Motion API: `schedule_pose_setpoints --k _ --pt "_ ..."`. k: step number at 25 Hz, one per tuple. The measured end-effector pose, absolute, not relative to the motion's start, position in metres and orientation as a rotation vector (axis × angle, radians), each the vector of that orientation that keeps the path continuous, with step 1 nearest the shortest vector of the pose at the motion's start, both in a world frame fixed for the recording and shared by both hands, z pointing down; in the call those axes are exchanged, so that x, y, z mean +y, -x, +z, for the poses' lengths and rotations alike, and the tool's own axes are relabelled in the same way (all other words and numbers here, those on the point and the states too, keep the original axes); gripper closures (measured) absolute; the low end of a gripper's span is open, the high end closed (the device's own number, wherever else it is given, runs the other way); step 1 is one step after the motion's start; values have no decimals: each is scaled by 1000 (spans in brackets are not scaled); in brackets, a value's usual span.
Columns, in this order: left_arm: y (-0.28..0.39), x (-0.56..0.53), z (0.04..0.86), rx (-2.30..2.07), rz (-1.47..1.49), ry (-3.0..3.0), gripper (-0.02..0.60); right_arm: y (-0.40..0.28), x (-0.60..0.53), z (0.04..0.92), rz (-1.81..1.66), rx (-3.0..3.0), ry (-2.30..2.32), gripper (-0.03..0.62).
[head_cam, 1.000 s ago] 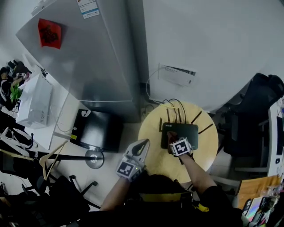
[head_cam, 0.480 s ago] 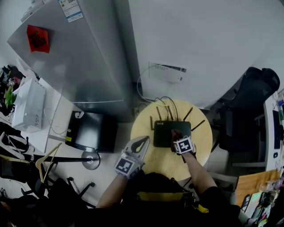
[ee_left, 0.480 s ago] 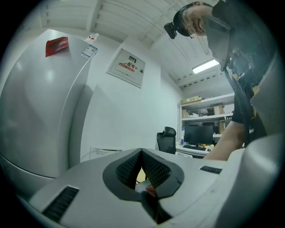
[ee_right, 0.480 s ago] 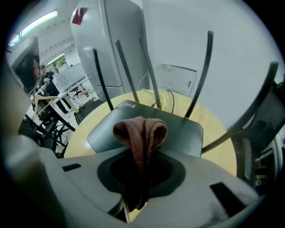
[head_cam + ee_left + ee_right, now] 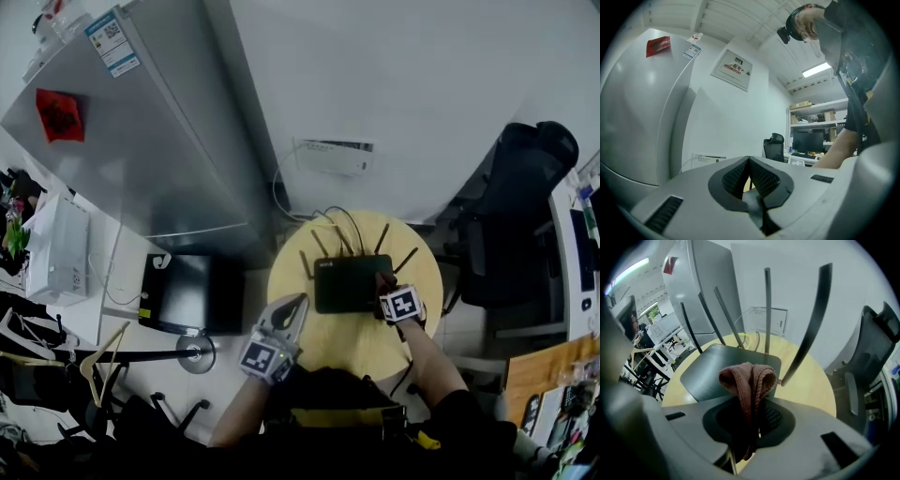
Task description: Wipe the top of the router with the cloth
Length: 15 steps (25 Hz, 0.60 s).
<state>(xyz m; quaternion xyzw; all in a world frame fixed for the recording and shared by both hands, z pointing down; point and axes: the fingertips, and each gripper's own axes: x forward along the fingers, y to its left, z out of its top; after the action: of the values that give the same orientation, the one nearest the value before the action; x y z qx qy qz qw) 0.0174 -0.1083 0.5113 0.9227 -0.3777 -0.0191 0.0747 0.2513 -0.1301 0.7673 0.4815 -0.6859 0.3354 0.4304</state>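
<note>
Brown cloth (image 5: pixel 747 378) pinched in right tongs (image 5: pixel 752 425) over black router (image 5: pixel 349 283); left tongs (image 5: pixel 749 161) closed, empty.

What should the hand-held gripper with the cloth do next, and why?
Probably slide left across the router. The right hand-held gripper pinches the brown cloth at the router's right edge, so most of the dark top lies to its left.
</note>
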Motion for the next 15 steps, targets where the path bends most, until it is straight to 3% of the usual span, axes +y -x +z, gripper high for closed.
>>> schedule_pose_setpoints --k 15 --pt "-23 -110 505 -1114 -71 -2775 584 -284 -134 756 793 -1701 -1281 533"
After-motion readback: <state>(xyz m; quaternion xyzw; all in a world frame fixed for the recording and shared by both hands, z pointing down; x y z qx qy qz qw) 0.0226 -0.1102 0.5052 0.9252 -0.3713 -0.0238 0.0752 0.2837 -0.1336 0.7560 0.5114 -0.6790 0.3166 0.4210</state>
